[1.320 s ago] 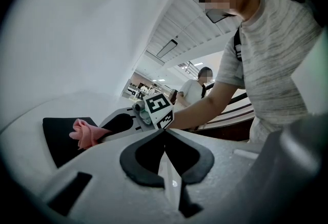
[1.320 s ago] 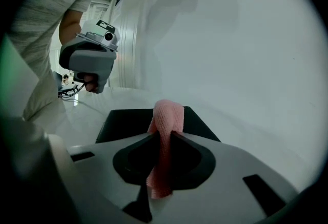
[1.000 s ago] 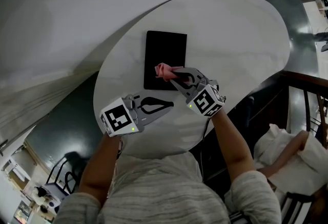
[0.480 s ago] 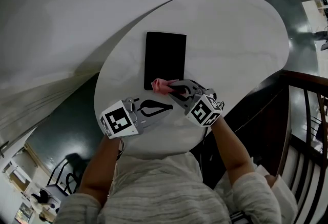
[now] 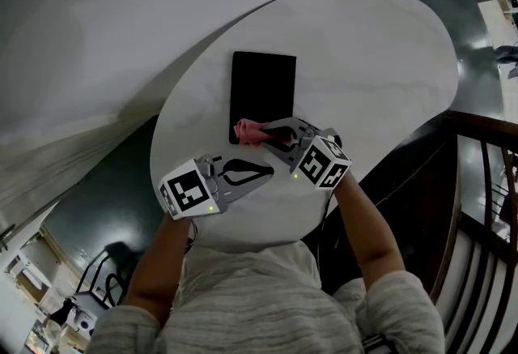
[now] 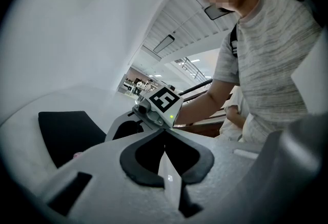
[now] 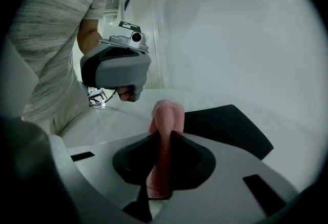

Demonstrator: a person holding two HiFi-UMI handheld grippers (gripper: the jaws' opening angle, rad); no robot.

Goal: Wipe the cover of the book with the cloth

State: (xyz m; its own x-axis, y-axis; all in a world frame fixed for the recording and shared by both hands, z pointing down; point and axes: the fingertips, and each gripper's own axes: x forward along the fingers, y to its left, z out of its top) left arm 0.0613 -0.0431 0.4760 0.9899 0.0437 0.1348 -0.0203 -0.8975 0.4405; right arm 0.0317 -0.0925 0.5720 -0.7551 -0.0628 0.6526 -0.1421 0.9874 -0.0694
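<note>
Two grippers work over a round white table (image 5: 380, 61). The right gripper (image 5: 267, 132) is clamped on a pink cloth (image 5: 248, 131), which sits at the near edge of the black book (image 5: 263, 89). That book lies flat, left of the table's centre, with broad bare tabletop to its right. The left gripper (image 5: 269, 171) is near the table's near rim, clear of the book, its jaws together on nothing. The right gripper view shows the cloth running down between the jaws. The left gripper view catches only a pink sliver of it.
</note>
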